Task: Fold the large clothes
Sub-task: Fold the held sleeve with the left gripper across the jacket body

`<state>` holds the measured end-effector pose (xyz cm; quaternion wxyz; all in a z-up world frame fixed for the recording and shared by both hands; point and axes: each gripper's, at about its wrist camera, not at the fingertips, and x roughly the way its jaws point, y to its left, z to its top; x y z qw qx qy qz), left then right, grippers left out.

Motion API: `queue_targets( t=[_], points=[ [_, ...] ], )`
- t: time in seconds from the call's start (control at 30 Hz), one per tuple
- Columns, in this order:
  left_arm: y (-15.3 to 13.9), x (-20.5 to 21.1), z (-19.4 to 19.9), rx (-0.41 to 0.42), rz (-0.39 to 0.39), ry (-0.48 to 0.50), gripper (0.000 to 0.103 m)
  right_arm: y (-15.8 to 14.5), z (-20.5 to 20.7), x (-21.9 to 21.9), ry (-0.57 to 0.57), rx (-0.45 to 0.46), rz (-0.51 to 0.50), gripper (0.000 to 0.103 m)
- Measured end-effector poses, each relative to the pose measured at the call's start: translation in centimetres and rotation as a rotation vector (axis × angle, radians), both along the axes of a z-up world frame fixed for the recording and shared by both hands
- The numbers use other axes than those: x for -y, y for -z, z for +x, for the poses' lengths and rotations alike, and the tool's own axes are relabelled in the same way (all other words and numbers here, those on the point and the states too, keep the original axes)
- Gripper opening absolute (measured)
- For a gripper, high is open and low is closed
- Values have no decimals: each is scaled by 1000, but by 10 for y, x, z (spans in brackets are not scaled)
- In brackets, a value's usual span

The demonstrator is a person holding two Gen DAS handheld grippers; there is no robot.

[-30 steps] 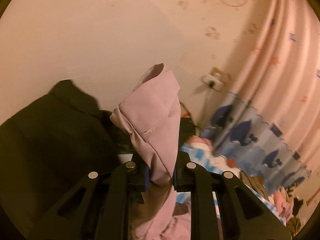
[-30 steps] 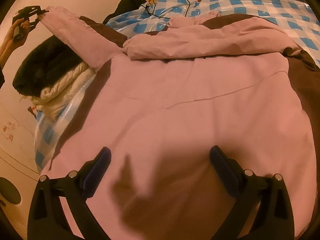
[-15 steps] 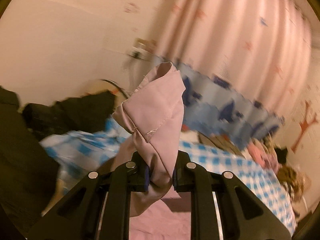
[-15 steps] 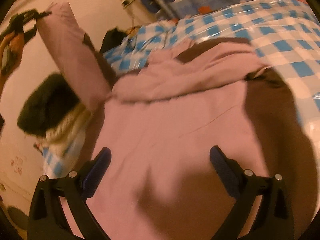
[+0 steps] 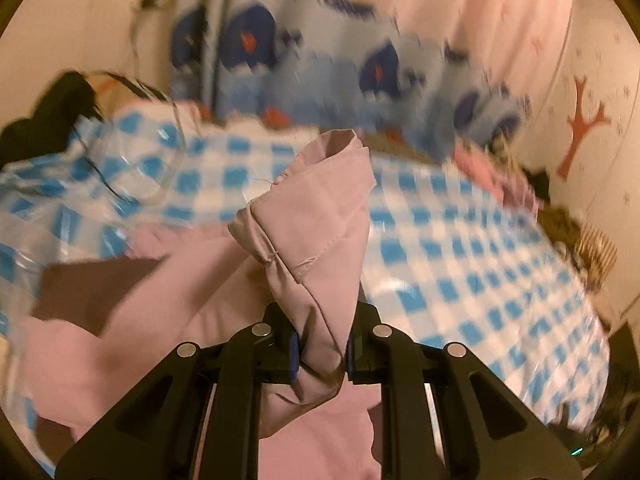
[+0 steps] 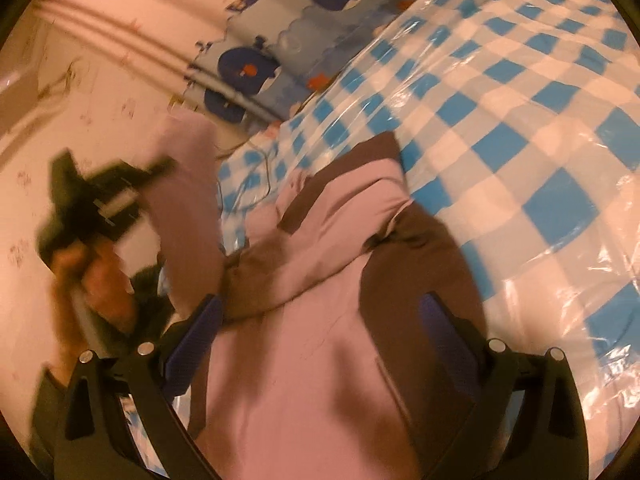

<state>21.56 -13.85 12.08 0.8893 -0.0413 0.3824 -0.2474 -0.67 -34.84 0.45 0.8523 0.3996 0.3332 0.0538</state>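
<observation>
Pink-and-brown jacket [image 6: 304, 392] lies spread on checked bed cover [image 6: 520, 128] | soft, limp, light, drapes | left gripper [image 5: 320, 354] jaws clenched on sleeve cuff [image 5: 316, 216], 12 o'clock | right gripper [image 6: 320, 332] jaws released over body | grip seams or hem, not mid-panel

The garment [image 6: 320, 380] is lying spread on the checked sheet [image 6: 520, 140], which is extending to its right and behind it. The sleeve end [image 5: 320, 232] is standing up between the jaws of the left gripper [image 5: 320, 354], above the garment body. In the right wrist view, the left gripper [image 6: 108, 200] is sitting left of the garment. The patterned curtain [image 5: 320, 64] is hanging behind the sheet. The right gripper [image 6: 320, 340] is hovering over the garment.
</observation>
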Motion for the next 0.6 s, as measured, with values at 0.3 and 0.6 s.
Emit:
queue_targets(
  t=[0.3,0.6],
  points=[
    [118,60,8,-144,96,48,18,10,-3,22,39,-16,102,95],
    [128,108,-21,-98,292,186,73,18,-5,30,63,-32,135,95]
  ],
)
